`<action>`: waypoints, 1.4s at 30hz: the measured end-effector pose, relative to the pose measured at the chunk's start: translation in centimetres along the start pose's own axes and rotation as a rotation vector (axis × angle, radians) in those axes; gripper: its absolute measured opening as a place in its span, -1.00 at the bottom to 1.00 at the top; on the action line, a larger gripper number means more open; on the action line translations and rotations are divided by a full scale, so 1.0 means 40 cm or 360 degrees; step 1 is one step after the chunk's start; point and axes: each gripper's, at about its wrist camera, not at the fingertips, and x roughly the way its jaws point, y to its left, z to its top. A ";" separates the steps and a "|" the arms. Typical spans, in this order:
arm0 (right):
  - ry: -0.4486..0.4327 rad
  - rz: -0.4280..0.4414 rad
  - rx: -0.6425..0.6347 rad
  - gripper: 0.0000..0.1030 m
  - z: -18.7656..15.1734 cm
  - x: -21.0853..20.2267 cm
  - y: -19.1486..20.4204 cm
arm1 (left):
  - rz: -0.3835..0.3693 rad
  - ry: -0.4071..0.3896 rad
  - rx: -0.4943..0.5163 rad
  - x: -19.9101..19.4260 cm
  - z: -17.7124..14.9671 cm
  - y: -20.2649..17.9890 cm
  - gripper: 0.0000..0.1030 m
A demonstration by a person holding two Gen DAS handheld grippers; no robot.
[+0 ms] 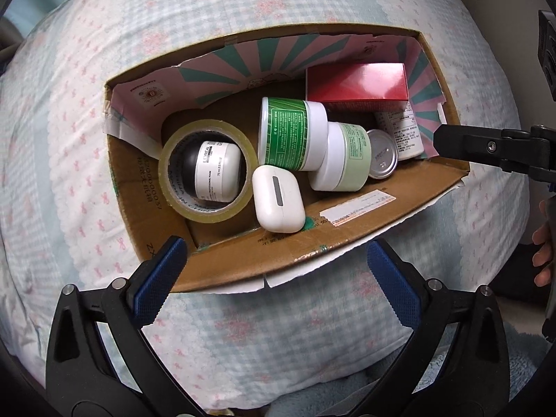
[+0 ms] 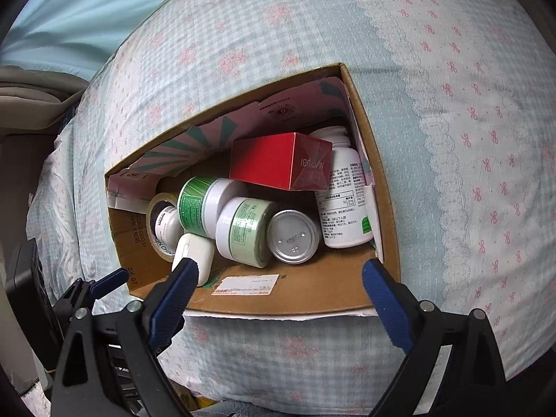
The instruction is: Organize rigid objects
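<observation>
An open cardboard box [image 1: 243, 260] [image 2: 312, 299] sits on a quilt and holds the rigid items. A clear tape roll [image 1: 173, 187] [image 2: 158, 243] rings a white L'Oreal jar [image 1: 217, 170]. Beside it lie a white earbud case [image 1: 276, 201] [image 2: 196, 253], a dark green jar [image 1: 288, 135] [image 2: 201, 205], a pale green jar [image 1: 347, 160] [image 2: 246, 229], a silver can [image 1: 382, 163] [image 2: 293, 238], a white bottle [image 2: 344, 198] and a red carton [image 1: 361, 85] [image 2: 278, 160]. My left gripper [image 1: 274, 253] and right gripper [image 2: 279, 271] hover over the box's near wall, both open and holding nothing.
The box rests on a puffy pale blue checked quilt [image 1: 278, 330] [image 2: 451, 139] with pink bows. A person's fingers [image 1: 542, 253] show at the right edge of the left wrist view. A grey surface [image 2: 31, 90] lies beyond the quilt at the left.
</observation>
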 end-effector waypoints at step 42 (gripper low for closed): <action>-0.1445 -0.0337 -0.0587 0.82 -0.532 -0.965 0.225 | 0.0219 -0.1602 -0.0200 -1.038 -0.425 -0.249 1.00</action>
